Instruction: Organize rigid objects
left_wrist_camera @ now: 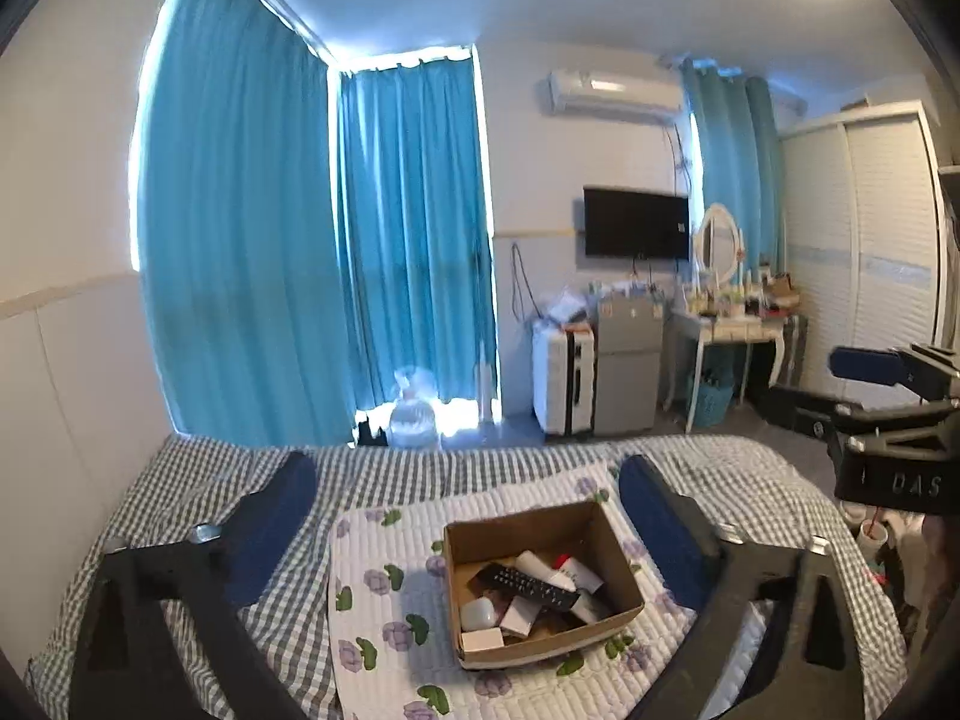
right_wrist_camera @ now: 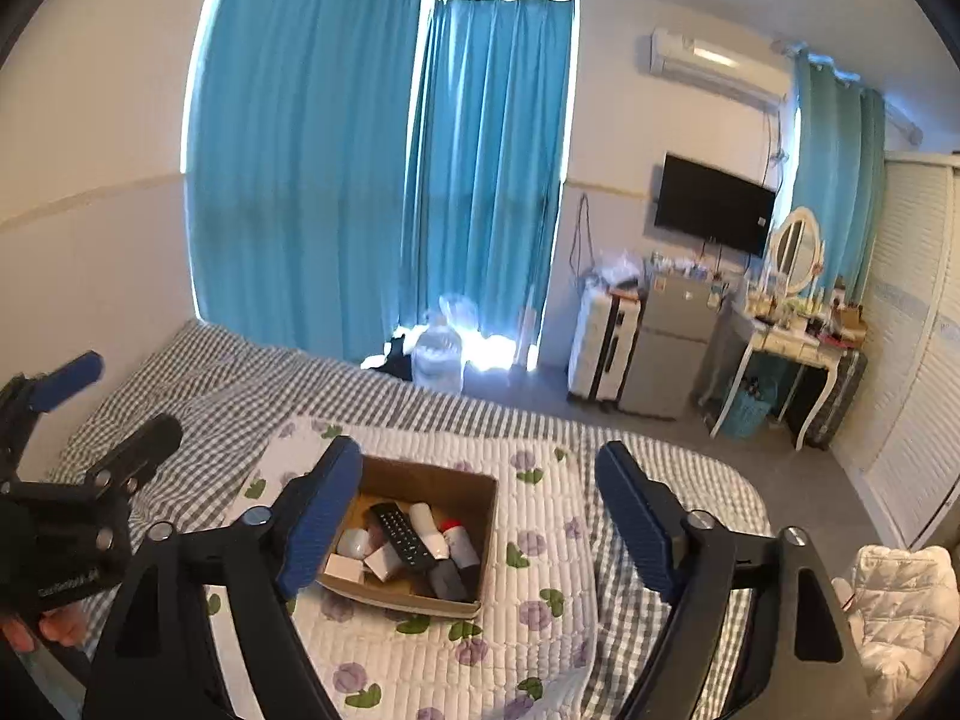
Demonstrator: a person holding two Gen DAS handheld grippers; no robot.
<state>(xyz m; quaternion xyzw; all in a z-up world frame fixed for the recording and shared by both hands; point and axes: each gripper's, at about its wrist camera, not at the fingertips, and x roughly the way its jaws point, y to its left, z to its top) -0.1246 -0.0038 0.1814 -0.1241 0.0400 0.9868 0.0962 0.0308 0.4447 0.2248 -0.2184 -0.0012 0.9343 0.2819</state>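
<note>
hovering above a bed [left_wrist_camera: 288, 618], both grippers stood wide open and empty over a cardboard box [left_wrist_camera: 624, 588] that sat on a flowered quilted mat [left_wrist_camera: 384, 600]. the left gripper [left_wrist_camera: 468, 492] and the right gripper [right_wrist_camera: 480, 474] each held their blue pads well apart, clear of the box. inside lay a black remote [right_wrist_camera: 403, 535] among small white boxes and tubes, resting partly on top of them. in the right wrist view its long axis ran from the box's far left toward its near right, the button face up; which end was the front could not be told. the likely trouble: the remote lay crowded against its neighbours, so a gripper closing across it might have pinched a tube too, or nudged the light box across the soft mat.
</note>
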